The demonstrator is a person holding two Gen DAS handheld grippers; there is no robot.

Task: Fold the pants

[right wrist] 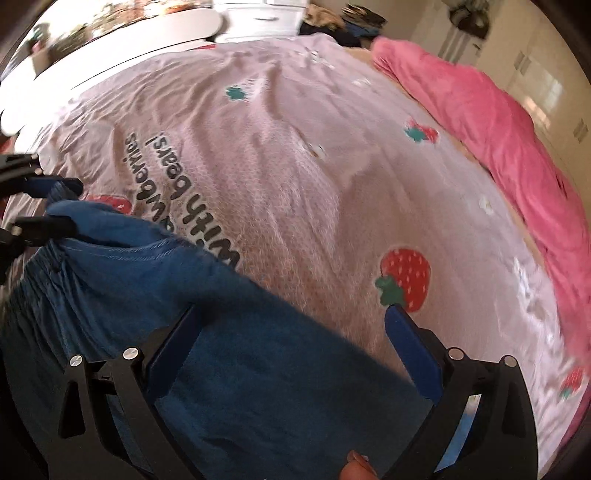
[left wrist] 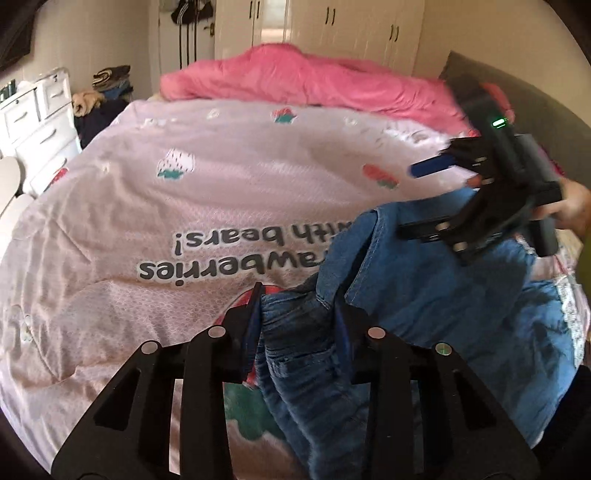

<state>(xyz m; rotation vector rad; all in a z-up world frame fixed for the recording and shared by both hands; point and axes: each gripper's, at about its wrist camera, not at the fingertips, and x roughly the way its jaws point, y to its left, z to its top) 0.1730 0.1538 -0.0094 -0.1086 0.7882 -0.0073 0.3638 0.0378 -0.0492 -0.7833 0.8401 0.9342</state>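
My left hand-held gripper [left wrist: 297, 317] is clamped on a bunched fold of the blue denim pants [left wrist: 424, 295], near the bed's [left wrist: 184, 192] right edge. My right hand-held gripper [right wrist: 291, 354] hovers wide open over them. I fear the thick bunch slips out if I lift now, because one grip is not enough.

soft daylight, fairly bright. glare blows out the white furniture [right wrist: 122, 33] at the right wrist view's upper left. both views bow strongly with dark vignetted corners. motion blur smears the right gripper [left wrist: 436, 199] and the pink blanket [right wrist: 517, 147].
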